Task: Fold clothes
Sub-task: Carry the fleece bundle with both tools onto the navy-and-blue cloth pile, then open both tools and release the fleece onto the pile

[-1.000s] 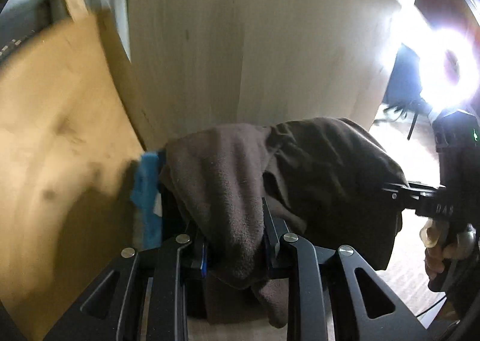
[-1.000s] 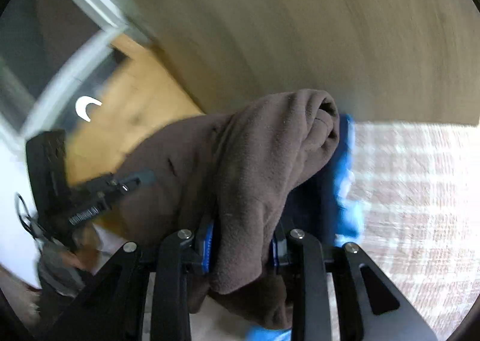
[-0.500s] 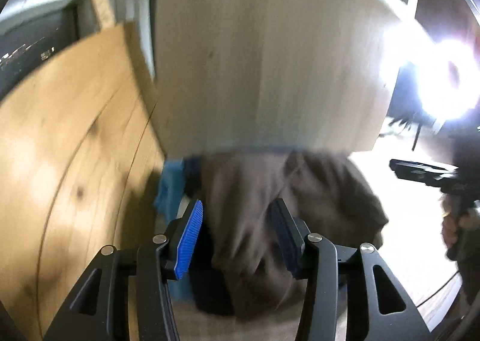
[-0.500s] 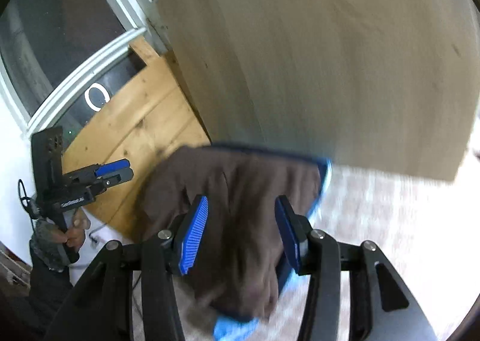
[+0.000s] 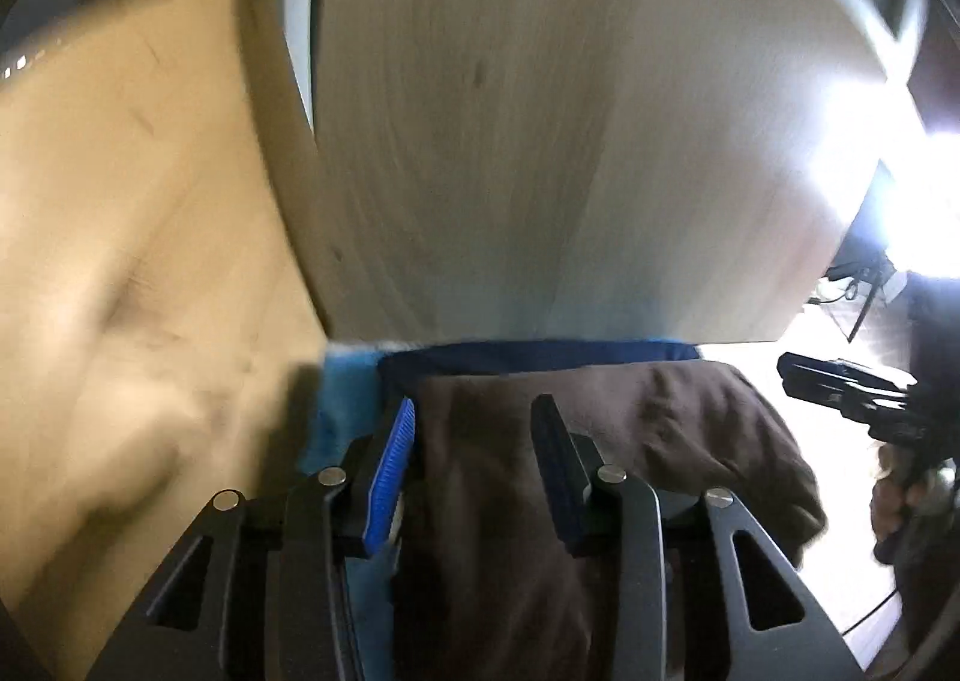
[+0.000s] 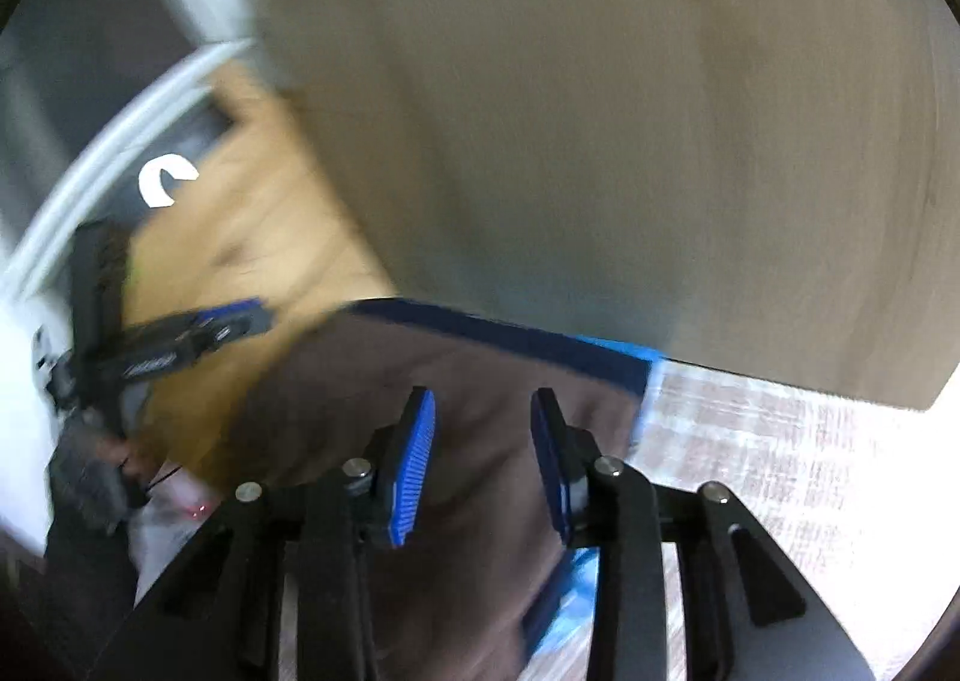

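Fingers (image 5: 393,444) of both grippers parted, brown garment (image 5: 660,429) released

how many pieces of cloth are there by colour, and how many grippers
brown garment: 1
blue cloth under it: at least 1 (a dark blue band and a light blue patch; one piece or two, cannot tell)
grippers: 2, left gripper and right gripper, both open above the brown garment
total: 4

Both your wrist views are smeared w/ motion blur, fisheye-bent, black at the corners. Your left view has a blown-out glare (image 5: 900,189) at the right edge; your right view's dim up top, w/ the floor (image 6: 798,477) overexposed lower right.
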Demonstrator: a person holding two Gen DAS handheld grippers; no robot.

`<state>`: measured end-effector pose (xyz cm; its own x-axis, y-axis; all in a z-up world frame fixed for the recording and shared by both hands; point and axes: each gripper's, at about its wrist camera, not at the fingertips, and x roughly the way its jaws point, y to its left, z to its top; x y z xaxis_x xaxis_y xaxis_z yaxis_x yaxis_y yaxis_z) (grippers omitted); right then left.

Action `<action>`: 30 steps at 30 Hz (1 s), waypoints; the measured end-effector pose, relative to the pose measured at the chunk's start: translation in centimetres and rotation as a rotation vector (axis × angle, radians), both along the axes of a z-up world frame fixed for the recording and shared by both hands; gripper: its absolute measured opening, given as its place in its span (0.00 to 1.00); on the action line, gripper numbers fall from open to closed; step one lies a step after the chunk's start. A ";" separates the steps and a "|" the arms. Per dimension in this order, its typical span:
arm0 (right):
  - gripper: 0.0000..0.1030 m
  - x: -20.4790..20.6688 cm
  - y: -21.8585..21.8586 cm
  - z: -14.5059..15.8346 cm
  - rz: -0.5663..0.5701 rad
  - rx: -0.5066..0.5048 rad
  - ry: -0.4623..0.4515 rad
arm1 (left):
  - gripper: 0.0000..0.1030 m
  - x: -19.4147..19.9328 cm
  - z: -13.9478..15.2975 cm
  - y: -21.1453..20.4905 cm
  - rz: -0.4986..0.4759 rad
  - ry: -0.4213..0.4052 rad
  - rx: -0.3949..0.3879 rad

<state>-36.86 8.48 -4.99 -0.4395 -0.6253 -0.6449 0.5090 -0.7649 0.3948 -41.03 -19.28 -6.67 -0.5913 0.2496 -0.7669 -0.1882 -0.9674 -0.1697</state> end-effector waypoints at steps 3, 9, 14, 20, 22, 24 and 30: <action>0.32 4.3 -0.9 -0.4 0.055 0.021 0.007 | 0.40 4.0 1.1 -0.2 -0.054 0.018 0.091; 0.33 8.8 0.6 -5.1 0.051 0.158 -0.121 | 0.28 5.8 -5.5 1.6 -0.059 -0.167 -0.018; 0.55 15.1 9.3 -0.3 -0.097 0.054 -0.106 | 0.34 10.3 -0.8 0.8 0.007 -0.046 -0.025; 0.63 21.3 17.1 0.5 -0.430 -0.039 -0.148 | 0.49 14.4 1.6 8.1 -0.188 0.010 0.069; 0.63 24.3 19.1 -0.4 -0.542 -0.036 -0.171 | 0.49 15.3 0.9 11.3 -0.243 -0.026 0.142; 0.63 27.4 20.9 -1.2 -0.632 -0.019 -0.184 | 0.49 16.6 0.7 15.2 -0.302 -0.060 0.145; 0.63 36.4 25.3 -3.3 -0.889 0.143 -0.276 | 0.60 22.9 0.1 25.4 -0.523 -0.042 0.043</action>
